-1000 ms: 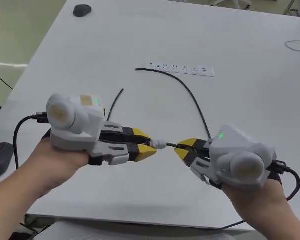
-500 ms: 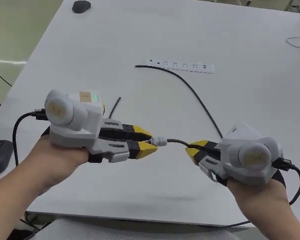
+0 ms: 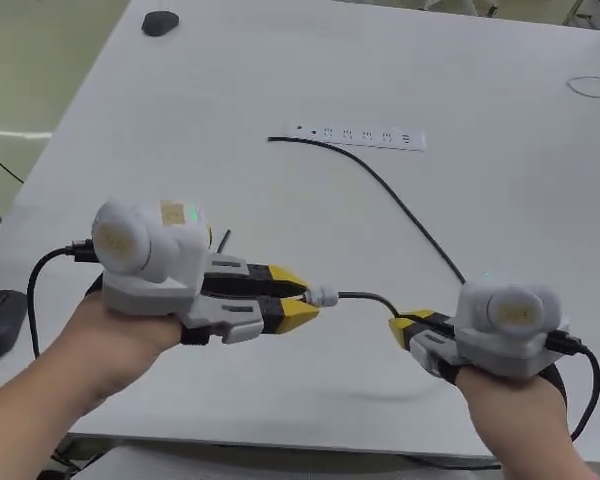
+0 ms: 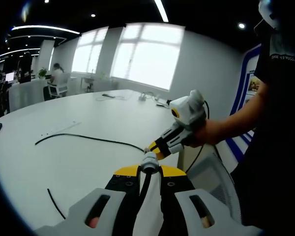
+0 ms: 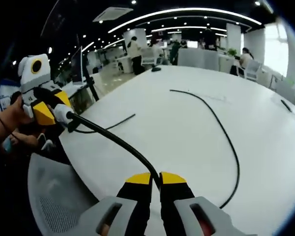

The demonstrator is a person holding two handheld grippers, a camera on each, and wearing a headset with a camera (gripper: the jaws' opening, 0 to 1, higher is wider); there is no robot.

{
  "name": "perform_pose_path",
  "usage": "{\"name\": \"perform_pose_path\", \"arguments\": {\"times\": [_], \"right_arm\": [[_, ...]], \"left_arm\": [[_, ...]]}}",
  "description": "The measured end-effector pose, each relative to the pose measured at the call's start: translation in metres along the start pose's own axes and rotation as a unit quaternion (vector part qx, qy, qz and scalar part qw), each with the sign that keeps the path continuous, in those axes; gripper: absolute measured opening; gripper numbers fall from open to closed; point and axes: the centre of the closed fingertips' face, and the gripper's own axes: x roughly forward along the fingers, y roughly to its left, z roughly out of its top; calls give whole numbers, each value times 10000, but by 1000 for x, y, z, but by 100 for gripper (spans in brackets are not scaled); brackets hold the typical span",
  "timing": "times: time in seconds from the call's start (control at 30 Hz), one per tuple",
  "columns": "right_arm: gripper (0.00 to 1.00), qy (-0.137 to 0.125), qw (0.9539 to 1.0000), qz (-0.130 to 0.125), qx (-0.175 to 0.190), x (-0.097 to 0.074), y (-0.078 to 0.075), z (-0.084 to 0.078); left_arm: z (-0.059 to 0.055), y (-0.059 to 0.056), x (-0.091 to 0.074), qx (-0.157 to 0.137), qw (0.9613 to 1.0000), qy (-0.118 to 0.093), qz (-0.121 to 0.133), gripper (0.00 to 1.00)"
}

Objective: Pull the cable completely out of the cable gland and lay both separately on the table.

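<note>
Step in hand, I'd say: mid-pull, cable not yet out of gland.

L gripper (image 3: pixel 307 301): jaws clamped on the gland (image 3: pixel 321 296), which sticks out just past its tips. R gripper (image 3: pixel 401 327): jaws pinched almost together on the cable (image 3: pixel 365 297), w/ no gap showing beside it. Both are held up off the table (image 3: pixel 280 80), tips facing each other, near but apart. A short span of cable sags slightly between them.

Gland: small, whitish, rounded end toward R gripper, cable entering at its centre. In the left gripper view it sits right at that gripper's own tips.

Cable: thin, black, round, bends easily. A short tail comes out behind L gripper and drops toward the table. The long part trails away beyond R gripper in a curve over the table. Its far end lies just beside a power strip (image 3: pixel 360 137), well beyond both grippers.

Next move, prob.: hold gland steady w/ L and draw R straight away along the cable's line till the tail slips through. A regrip closer to the gland may be needed. Then set gland and cable down apart.
</note>
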Motion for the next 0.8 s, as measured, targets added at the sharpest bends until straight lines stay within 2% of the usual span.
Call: {"name": "perform_pose_path", "arguments": {"times": [0.07, 0.3, 0.47, 0.5, 0.53, 0.57, 0.6, 0.7, 0.8], "right_arm": [[0, 1, 9999, -9, -129, -1, 2, -1], [2, -85, 9997, 134, -191, -6, 4, 1], [2, -119, 9987, 159, -469, -9, 8, 4], [2, -99, 9982, 132, -576, -10, 8, 4], [2, -58, 9953, 61, -962, -12, 7, 6], [2, -79, 9930, -9, -1179, -14, 6, 8], [2, -75, 9919, 12, -1269, -15, 9, 9], [3, -126, 9928, 118, -1189, -19, 13, 12], [8, -163, 9916, 249, -1256, -22, 17, 16]], "left_arm": [[-1, 1, -1, 7, 10000, 11, 17, 14], [1, 3, -4, 2, 10000, -18, 76, 15], [1, 4, -6, -18, 9999, -6, 122, 15], [1, 4, -6, -26, 9999, -4, 136, 15], [0, 5, -6, -32, 9999, 2, 160, 15], [0, 5, -7, -36, 9999, 1, 163, 15], [1, 5, -7, -61, 9998, -26, 161, 15], [1, 5, -7, -58, 9998, -32, 177, 15], [0, 5, -7, -59, 9998, -17, 186, 15]]}}
